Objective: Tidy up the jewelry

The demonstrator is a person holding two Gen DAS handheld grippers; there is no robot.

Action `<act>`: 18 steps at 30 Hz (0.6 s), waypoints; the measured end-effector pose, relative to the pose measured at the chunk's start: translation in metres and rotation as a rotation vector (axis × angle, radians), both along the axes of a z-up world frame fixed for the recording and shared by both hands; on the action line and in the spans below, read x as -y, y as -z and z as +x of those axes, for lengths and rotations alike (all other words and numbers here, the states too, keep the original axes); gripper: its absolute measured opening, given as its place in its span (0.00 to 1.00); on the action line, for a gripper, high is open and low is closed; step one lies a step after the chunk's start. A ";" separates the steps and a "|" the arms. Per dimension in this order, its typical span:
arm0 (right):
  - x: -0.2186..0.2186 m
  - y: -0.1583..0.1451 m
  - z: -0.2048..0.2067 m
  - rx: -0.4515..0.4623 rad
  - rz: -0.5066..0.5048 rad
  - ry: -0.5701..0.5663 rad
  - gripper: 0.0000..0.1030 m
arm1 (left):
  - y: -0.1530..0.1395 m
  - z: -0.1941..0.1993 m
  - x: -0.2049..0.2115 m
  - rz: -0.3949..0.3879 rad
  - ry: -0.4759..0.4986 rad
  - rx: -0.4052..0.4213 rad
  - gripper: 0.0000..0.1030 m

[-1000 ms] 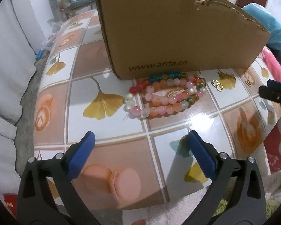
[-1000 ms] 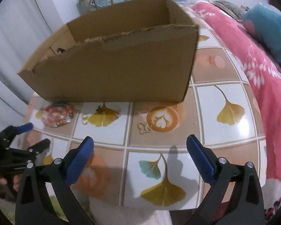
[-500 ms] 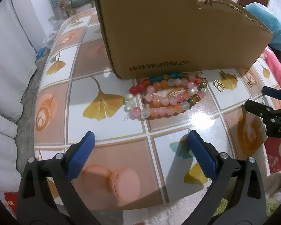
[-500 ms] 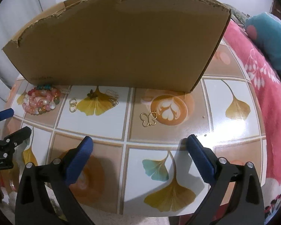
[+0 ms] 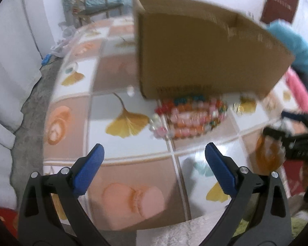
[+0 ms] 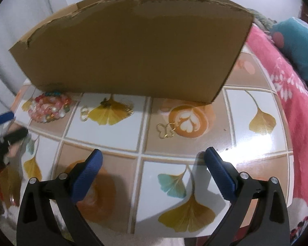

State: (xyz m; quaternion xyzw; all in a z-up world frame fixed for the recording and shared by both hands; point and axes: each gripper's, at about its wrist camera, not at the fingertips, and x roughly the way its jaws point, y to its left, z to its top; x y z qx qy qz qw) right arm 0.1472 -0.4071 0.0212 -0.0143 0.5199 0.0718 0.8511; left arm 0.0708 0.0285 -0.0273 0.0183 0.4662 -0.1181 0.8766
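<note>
Left claw (image 5: 154,160) wide open, nothing between its blue pads, hovering over the near edge of the tiled ginkgo-leaf-print bench (image 5: 121,184). Right claw (image 6: 154,164) also wide open and empty, over the near edge further right. Torn brown cardboard box (image 6: 133,55) stands across the far half of the bench. Coiled multicolour bead bracelets (image 5: 190,116), pink, orange, white and teal, lie on the bench just in front of the box's left corner, possibly touching its base; left view is motion-blurred, hard to say. To their right, near the box's front wall: small gold ring-shaped earrings (image 6: 84,113), then a gold butterfly-shaped pendant (image 6: 166,130) beside the latte-art tile, apart from the box. Pink floral blanket (image 6: 287,94) runs along the bench's right edge.
</note>
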 end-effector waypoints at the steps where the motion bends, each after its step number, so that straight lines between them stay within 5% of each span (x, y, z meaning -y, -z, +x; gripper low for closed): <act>1: -0.002 -0.005 -0.002 0.020 0.014 -0.009 0.94 | -0.003 0.000 -0.002 -0.013 -0.005 0.013 0.92; 5: -0.015 -0.025 -0.008 0.090 0.085 -0.064 0.94 | -0.014 0.006 -0.007 -0.045 -0.002 0.061 0.73; 9: -0.026 -0.033 -0.008 0.093 0.149 -0.087 0.94 | -0.007 0.023 -0.007 -0.076 0.009 0.016 0.46; 18: -0.036 -0.033 -0.008 0.074 0.153 -0.103 0.94 | 0.011 0.046 0.002 -0.067 0.052 -0.072 0.10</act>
